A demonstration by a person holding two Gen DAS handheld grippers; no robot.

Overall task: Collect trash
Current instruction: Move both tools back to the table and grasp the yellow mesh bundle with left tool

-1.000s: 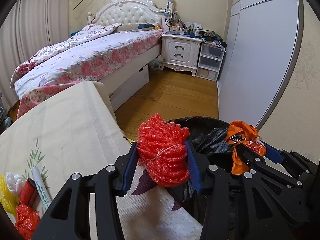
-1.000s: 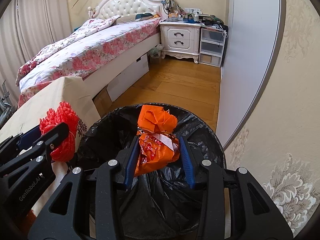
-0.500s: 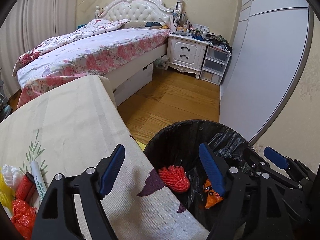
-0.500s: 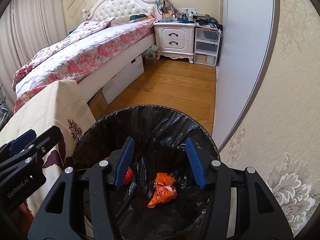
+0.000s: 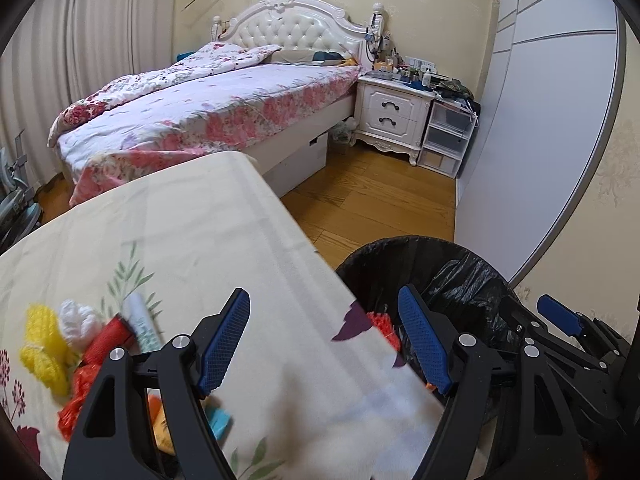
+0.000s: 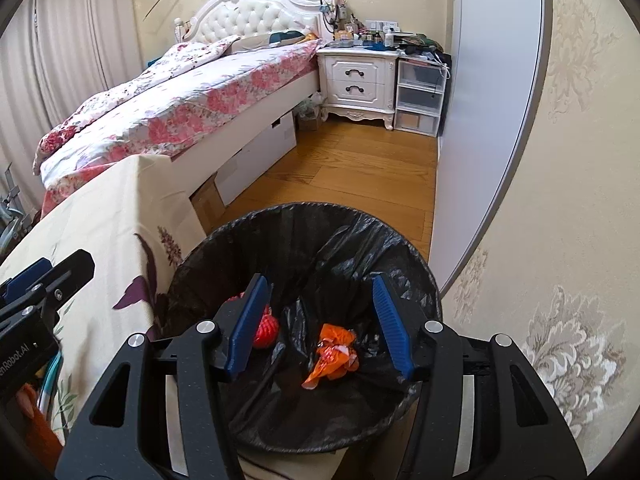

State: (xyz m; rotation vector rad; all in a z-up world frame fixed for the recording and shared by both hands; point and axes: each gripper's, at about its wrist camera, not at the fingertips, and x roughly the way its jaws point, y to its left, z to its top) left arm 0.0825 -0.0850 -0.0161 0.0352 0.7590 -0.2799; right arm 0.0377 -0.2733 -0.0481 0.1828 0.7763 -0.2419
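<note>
The bin with its black liner (image 6: 304, 210) stands on the floor beside the table. Inside it lie a red mesh ball (image 6: 266, 330) and a crumpled orange wrapper (image 6: 334, 350). My right gripper (image 6: 319, 280) hangs open over the bin with nothing between its pads. My left gripper (image 5: 322, 294) is open and empty above the table's near corner, by the bin's rim (image 5: 420, 242). On the cream tablecloth (image 5: 180, 240) at the lower left lies a heap of trash: yellow mesh (image 5: 42, 344), white foam (image 5: 78, 316), a red roll (image 5: 106, 338), a white tube (image 5: 142, 324) and an orange-red bag (image 5: 76, 392).
A bed with a floral cover (image 5: 208, 112) stands behind the table, and a white nightstand (image 5: 394, 114) and plastic drawers (image 5: 448, 136) stand at its far end. A grey wardrobe door (image 6: 492, 100) and a patterned wall (image 6: 580, 240) close in the bin's right side. Wooden floor (image 6: 352, 176) lies beyond the bin.
Both grippers opened and let go of their loads: the red mesh ball and the orange wrapper dropped into the bin. The left gripper then drew back over the table, and the right rose slightly.
</note>
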